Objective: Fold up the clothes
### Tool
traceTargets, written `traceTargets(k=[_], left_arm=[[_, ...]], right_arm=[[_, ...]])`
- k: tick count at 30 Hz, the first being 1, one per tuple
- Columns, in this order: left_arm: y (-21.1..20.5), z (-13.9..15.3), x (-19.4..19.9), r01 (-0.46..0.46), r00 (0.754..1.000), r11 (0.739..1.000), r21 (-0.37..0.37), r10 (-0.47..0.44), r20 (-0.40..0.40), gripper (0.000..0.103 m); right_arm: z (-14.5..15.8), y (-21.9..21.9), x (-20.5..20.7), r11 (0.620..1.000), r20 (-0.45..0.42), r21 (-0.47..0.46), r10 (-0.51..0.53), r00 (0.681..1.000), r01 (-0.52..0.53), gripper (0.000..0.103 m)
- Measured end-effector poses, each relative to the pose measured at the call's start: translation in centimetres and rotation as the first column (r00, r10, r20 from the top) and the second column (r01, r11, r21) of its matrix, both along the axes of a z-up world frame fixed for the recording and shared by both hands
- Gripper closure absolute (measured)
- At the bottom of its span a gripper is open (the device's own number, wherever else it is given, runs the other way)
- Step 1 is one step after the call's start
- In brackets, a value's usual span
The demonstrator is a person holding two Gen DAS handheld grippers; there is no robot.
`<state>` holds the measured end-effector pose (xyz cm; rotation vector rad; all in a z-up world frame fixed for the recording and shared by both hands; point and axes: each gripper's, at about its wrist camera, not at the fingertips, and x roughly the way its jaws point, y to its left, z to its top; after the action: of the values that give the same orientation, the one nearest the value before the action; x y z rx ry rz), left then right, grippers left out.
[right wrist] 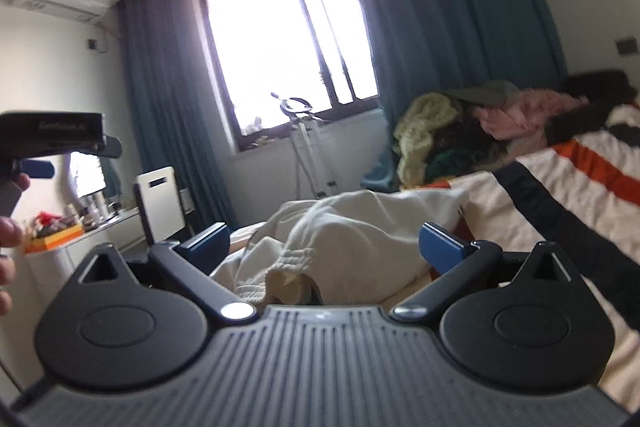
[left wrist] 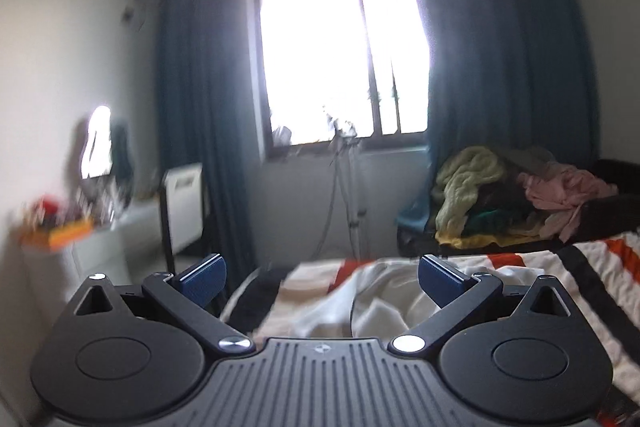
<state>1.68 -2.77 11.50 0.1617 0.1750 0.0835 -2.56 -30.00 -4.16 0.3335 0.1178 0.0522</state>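
Note:
A crumpled cream-white garment [right wrist: 352, 243] with an elastic waistband lies on the striped bedspread [right wrist: 560, 187], right in front of my right gripper [right wrist: 324, 247]. That gripper is open, its blue pads wide apart and holding nothing. In the left wrist view the same white garment [left wrist: 384, 303] lies low on the bed between and beyond the pads of my left gripper [left wrist: 322, 277], which is open too and holds nothing. The left gripper [right wrist: 40, 163] also shows at the left edge of the right wrist view, held in a hand [right wrist: 8, 227].
A heap of mixed clothes [right wrist: 472, 131], yellow-green, pink and dark, is piled at the bed's far side by the blue curtain [left wrist: 500, 67]. A white chair [right wrist: 160, 203], a cluttered white desk [left wrist: 100, 227] and a tripod stand [right wrist: 308, 155] stand under the bright window [left wrist: 340, 55].

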Motion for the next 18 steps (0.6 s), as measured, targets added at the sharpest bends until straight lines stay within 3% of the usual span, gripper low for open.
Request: traceTargets(k=[3, 5, 7, 9, 12, 18], left_arm=[[-0.6, -1.9, 2.6, 0.001, 0.999, 0.993, 0.116, 0.004, -0.042, 0.0], [-1.3, -4.6, 4.7, 0.021, 0.992, 0.979, 0.204, 0.004, -0.123, 0.0], [-2.0, -7.3, 6.8, 0.048, 0.979, 0.956, 0.288, 0.012, -0.204, 0.0], [-2.7, -10.2, 8.5, 0.083, 0.966, 0.936, 0.341, 0.01, -0.26, 0.0], [-3.2, -14.3, 11.8, 0.1, 0.964, 0.909, 0.405, 0.013, -0.267, 0.0], [-1.3, -22.2, 19.4, 0.173, 0.928, 0.917, 0.36, -0.03, -0.371, 0.0]], right_arm=[[-0.2, -0.2, 0.4, 0.997, -0.04, 0.075, -0.022, 0.999, 0.025, 0.0], [-0.3, -0.1, 0.6, 0.994, -0.048, 0.111, 0.003, 0.999, 0.002, 0.006], [-0.6, 0.1, 0.9, 0.994, -0.054, 0.102, 0.03, 0.998, -0.025, 0.019], [-1.3, 0.1, 1.9, 0.996, -0.083, 0.09, 0.029, 0.996, -0.021, 0.021], [-3.2, -0.2, 3.4, 0.998, -0.129, 0.054, 0.022, 0.991, -0.015, 0.022], [-8.8, -0.5, 8.6, 0.999, -0.222, 0.039, 0.013, 0.975, -0.004, 0.023]])
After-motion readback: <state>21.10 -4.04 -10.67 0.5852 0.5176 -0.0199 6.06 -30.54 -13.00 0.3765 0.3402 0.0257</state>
